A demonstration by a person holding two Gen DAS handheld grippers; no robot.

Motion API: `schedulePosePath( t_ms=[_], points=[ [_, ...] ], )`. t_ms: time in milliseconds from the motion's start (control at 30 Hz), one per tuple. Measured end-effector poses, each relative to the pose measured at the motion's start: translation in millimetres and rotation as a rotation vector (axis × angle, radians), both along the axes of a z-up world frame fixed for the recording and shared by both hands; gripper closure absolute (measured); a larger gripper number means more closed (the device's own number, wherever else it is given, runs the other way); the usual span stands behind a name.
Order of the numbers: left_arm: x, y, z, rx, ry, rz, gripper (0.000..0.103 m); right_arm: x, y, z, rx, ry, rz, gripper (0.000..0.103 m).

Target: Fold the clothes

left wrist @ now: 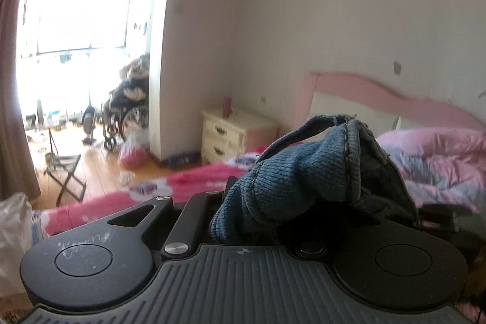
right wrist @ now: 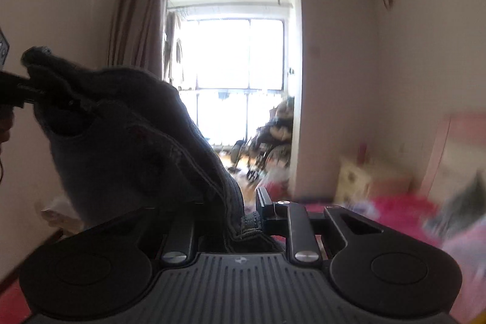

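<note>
A blue denim-like garment with stitched seams is bunched over my left gripper, which is shut on it. The cloth hides the right finger; only the left finger's tip shows. In the right wrist view the same garment rises from my right gripper, whose jaws are shut on a seamed edge of it. The cloth stretches up and left to the left gripper, which pinches its far end. The garment hangs in the air between the two grippers, above the bed.
Below lies a bed with a red patterned sheet, a pink quilt and a pink headboard. A cream nightstand stands beside it. On the wooden floor are a folding stool and a wheelchair.
</note>
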State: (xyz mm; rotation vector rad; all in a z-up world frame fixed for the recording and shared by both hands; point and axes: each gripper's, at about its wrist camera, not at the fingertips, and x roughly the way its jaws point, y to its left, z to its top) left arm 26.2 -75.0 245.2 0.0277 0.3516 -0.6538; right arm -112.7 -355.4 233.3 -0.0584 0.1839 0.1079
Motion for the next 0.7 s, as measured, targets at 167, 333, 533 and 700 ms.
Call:
schedulePosePath(
  t_ms=[167, 333, 533, 700],
  points=[
    [-4.6, -6.3, 36.7, -0.052, -0.088, 0.003, 0.098, 24.3, -0.7, 75.5, -0.097, -0.116, -0.037, 0.08],
    [-7.8, -18.6, 84.7, -0.12, -0.184, 0.012, 0.098, 53.4, -5.9, 147.4, -0.111, -0.216, -0.075, 0.08],
    [-13.6, -43.0, 141.9, -0.151, -0.287, 0.012, 0.098, 81.1, -21.6, 219.2, -0.077, -0.319, -0.109, 0.081],
    [-20.7, -66.7, 179.1, -0.164, -0.371, -0.008, 0.098, 95.0, -30.9, 257.1, -0.075, -0.388, -0.113, 0.081]
  ],
)
